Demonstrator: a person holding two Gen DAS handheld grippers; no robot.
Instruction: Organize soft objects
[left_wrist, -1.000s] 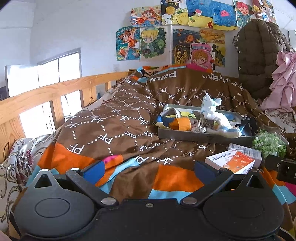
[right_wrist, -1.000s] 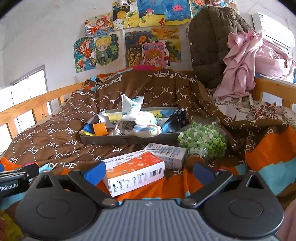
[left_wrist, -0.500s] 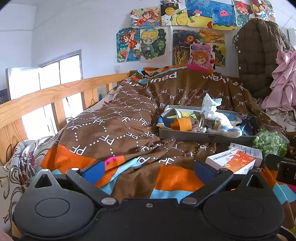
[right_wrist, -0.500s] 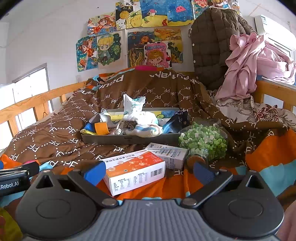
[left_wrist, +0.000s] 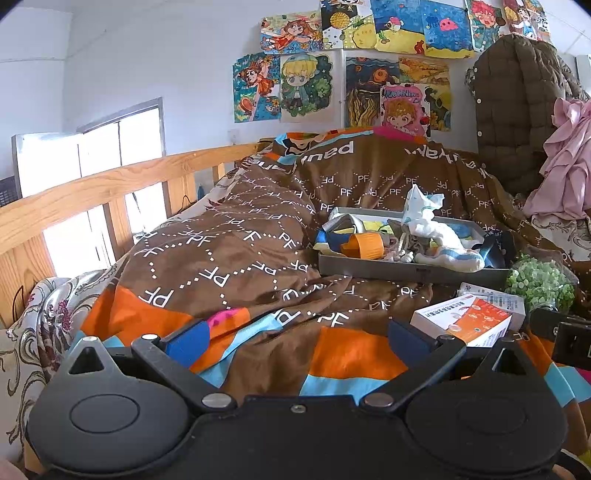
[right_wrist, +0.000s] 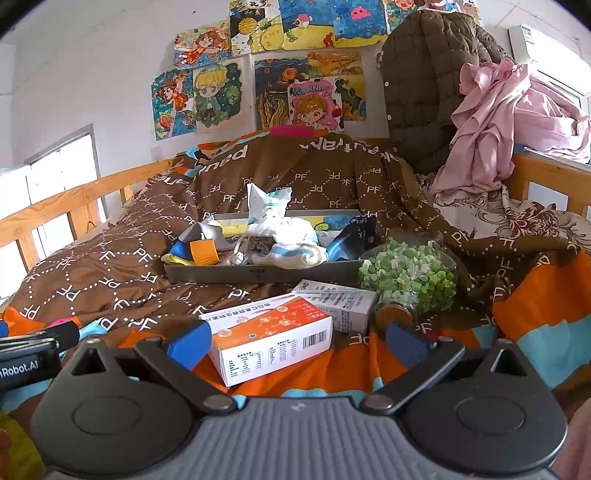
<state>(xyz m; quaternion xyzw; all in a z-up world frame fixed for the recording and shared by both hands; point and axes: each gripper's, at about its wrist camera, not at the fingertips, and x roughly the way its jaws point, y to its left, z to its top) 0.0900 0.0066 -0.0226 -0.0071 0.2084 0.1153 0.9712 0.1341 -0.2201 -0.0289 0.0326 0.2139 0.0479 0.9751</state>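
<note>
The soft cloths lie heaped in the grey tray, behind the 2 boxes. Limp and light, they should pinch best at a raised fold. Both the left gripper and right gripper hover spread, empty.

Two low fisheye views from just above a brown quilt, facing a poster-covered wall. Ahead of both sets of spread jaws: the same grey tray. Right view closer, orange-and-white box between its jaws.
</note>
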